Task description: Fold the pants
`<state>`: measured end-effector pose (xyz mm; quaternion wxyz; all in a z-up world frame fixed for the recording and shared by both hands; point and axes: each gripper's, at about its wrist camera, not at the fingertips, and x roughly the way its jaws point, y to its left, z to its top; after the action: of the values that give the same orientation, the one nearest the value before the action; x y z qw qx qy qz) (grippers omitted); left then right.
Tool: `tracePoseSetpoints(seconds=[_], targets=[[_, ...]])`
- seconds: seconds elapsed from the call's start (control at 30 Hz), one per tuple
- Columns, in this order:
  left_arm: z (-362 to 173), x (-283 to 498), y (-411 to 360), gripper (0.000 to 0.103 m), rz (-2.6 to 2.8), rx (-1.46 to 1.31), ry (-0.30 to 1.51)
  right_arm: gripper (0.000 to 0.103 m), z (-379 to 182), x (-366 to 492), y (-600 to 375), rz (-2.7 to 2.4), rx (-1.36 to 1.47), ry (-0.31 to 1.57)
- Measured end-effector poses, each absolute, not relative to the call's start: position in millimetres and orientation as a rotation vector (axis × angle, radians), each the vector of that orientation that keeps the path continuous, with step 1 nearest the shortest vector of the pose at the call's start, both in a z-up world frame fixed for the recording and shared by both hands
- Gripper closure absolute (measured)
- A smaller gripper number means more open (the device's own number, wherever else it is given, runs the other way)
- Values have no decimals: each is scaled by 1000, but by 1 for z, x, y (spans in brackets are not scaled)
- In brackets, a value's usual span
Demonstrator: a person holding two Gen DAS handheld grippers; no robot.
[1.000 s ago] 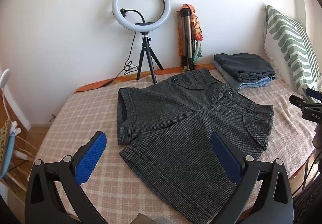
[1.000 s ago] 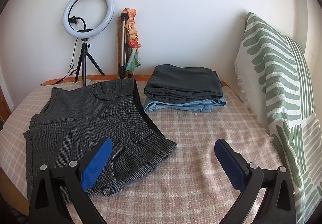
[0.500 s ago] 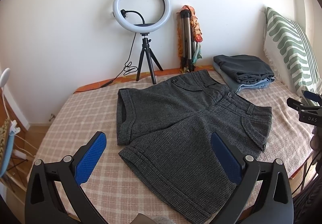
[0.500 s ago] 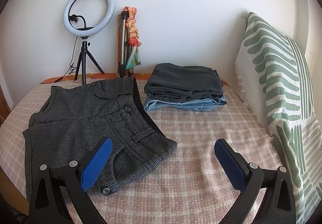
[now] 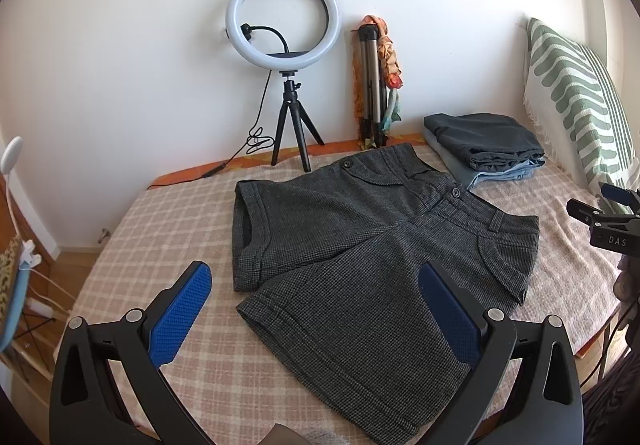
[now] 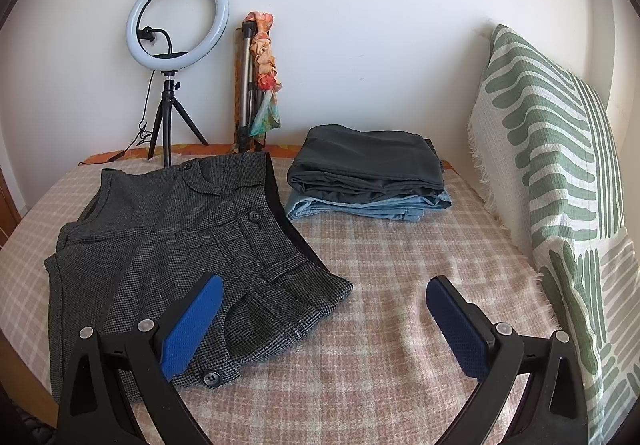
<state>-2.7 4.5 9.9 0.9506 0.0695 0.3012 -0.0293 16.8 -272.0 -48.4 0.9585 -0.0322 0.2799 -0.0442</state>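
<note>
Dark grey houndstooth wool shorts point(image 5: 372, 245) lie flat, unfolded, on the bed w/ pink-beige checked blanket point(image 5: 160, 229). Long axis runs approx 7→1 o'clock in left view: leg hems near/left, waistband far/right.

Left tongs point(image 5: 316, 309) wide open, empty, hovering over the near leg hem; nearer arm for the hem end. Right tongs point(image 6: 324, 321) also wide open, empty, at the waistband/pocket corner; its left pad overlaps the fabric at 9 o'clock, can't tell if touching. Seen from the left view, right tongs sit at 3 o'clock, off the cloth.

Room: bare blanket at 9 and 3 o'clock. Stack of folded dark and blue pants point(image 6: 368, 177) just beyond waistband at 1 o'clock; green-striped white pillow point(image 6: 560, 173) further right; ring light on black tripod point(image 5: 284, 57) at 12.
</note>
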Motion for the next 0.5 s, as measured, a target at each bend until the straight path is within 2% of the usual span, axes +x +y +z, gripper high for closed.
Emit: tracePoseSetpoints(seconds=[0.5], targets=[[10, -5, 3, 0, -59, 141, 607, 0, -51, 18, -271, -88, -66, 572]])
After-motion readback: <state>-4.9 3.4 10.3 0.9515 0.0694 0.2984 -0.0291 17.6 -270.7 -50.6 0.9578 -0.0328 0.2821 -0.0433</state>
